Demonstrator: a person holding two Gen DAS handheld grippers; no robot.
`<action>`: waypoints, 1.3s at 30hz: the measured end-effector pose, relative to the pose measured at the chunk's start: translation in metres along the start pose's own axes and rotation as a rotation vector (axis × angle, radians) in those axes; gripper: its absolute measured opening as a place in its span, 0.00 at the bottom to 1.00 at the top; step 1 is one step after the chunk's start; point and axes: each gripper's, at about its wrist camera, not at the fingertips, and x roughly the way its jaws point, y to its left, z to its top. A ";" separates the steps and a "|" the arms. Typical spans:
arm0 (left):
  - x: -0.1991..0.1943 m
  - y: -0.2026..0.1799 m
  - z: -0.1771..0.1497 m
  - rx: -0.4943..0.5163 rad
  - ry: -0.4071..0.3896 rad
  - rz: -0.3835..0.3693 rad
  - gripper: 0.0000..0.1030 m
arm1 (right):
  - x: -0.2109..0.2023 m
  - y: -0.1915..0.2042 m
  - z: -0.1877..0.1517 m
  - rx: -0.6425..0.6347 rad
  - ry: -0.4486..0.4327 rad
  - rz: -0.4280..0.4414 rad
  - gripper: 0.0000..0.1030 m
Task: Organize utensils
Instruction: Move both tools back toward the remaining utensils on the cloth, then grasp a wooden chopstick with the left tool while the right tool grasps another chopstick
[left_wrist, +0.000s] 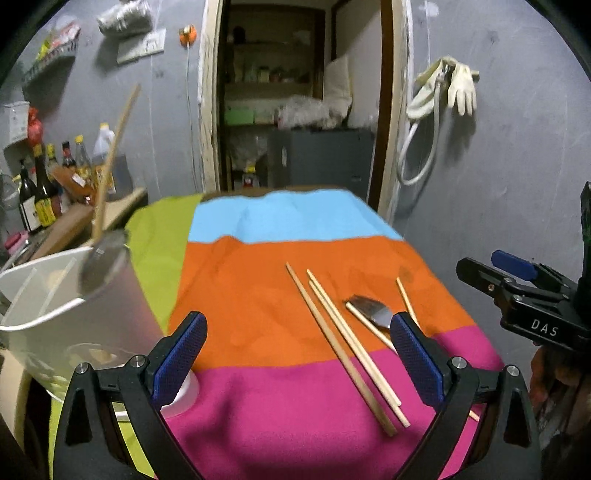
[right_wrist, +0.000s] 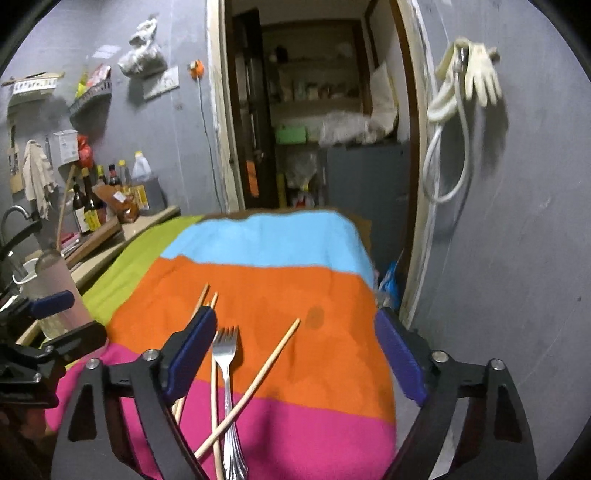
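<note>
Nearest, the left gripper (left_wrist: 298, 354) hangs with its jaws spread wide and nothing between them, over the pink band of the striped cloth (left_wrist: 258, 280) that covers the surface. The right gripper (right_wrist: 295, 354) also has its jaws apart, grasping nothing. Between its blue pads lie a metal fork (right_wrist: 226, 365) and one chopstick (right_wrist: 258, 380) crossing its handle. Further left on the cloth lies a pair of chopsticks (left_wrist: 343, 343). At the left edge stands a white container (left_wrist: 55, 306) holding a ladle (left_wrist: 105, 184). Beyond, gloves (left_wrist: 458, 86) hang on the grey wall.
</note>
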 end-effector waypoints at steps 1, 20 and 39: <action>0.005 0.001 -0.001 -0.003 0.015 -0.003 0.93 | 0.005 -0.001 -0.002 0.006 0.022 0.010 0.74; 0.088 0.019 0.015 -0.124 0.333 -0.182 0.31 | 0.062 -0.004 -0.012 0.052 0.280 0.100 0.23; 0.112 0.033 0.026 -0.209 0.452 -0.245 0.07 | 0.092 -0.011 -0.010 0.152 0.382 0.134 0.06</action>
